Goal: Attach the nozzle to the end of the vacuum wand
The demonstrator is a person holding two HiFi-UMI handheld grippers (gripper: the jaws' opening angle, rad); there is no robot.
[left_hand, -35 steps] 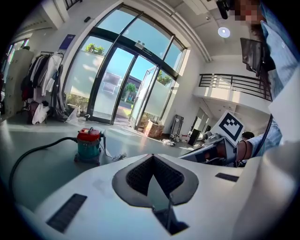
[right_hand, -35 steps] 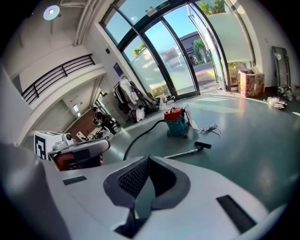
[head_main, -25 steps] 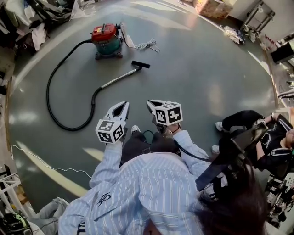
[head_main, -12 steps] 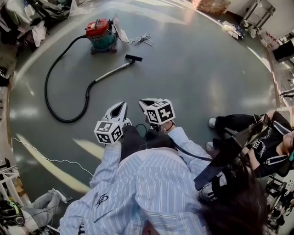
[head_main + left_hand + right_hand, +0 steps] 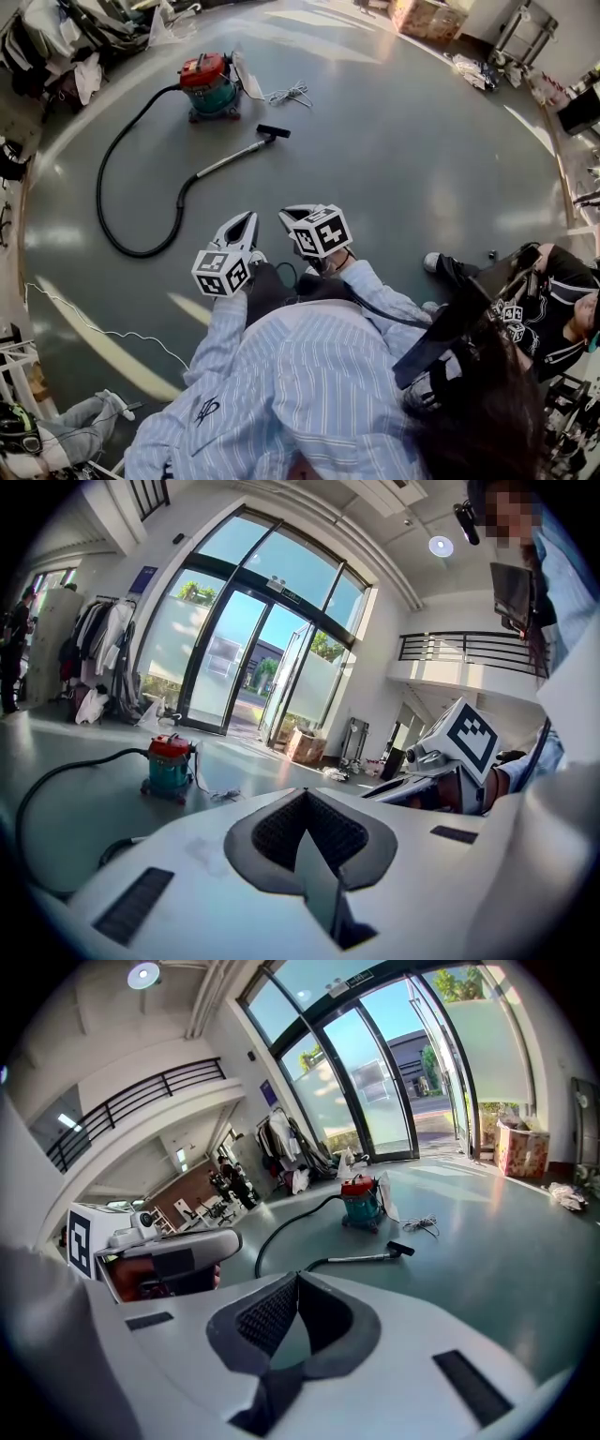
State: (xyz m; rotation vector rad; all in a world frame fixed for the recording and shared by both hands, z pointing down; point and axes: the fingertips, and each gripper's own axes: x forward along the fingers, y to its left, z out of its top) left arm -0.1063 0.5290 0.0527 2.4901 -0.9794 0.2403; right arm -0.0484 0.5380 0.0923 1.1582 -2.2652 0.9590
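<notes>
A red and teal vacuum [image 5: 208, 82] stands on the grey floor at the far left. Its black hose [image 5: 105, 202] loops round to a silver wand [image 5: 225, 159] that lies flat. A black nozzle [image 5: 273, 131] sits at the wand's far end; I cannot tell whether the two are joined. My left gripper [image 5: 246, 218] and right gripper [image 5: 289, 216] hang side by side well short of the wand, both shut and empty. In the right gripper view the wand [image 5: 356, 1259] and nozzle [image 5: 400, 1249] lie ahead of the right gripper [image 5: 295, 1283]. The left gripper view shows the vacuum [image 5: 170, 764] beyond the left gripper [image 5: 305, 803].
A person sits on the floor at the right [image 5: 548, 291]. The vacuum's pale power cord [image 5: 291, 94] lies beside it, and a thin white cable [image 5: 94, 333] runs across the floor at the left. Clutter lines the left edge [image 5: 47, 47]; a cardboard box [image 5: 431, 17] stands far back.
Both grippers stay shut, side by side. The right gripper's cube has rolled a little. The vacuum and wand have shifted slightly left in view; the seated person has slid toward the right edge.
</notes>
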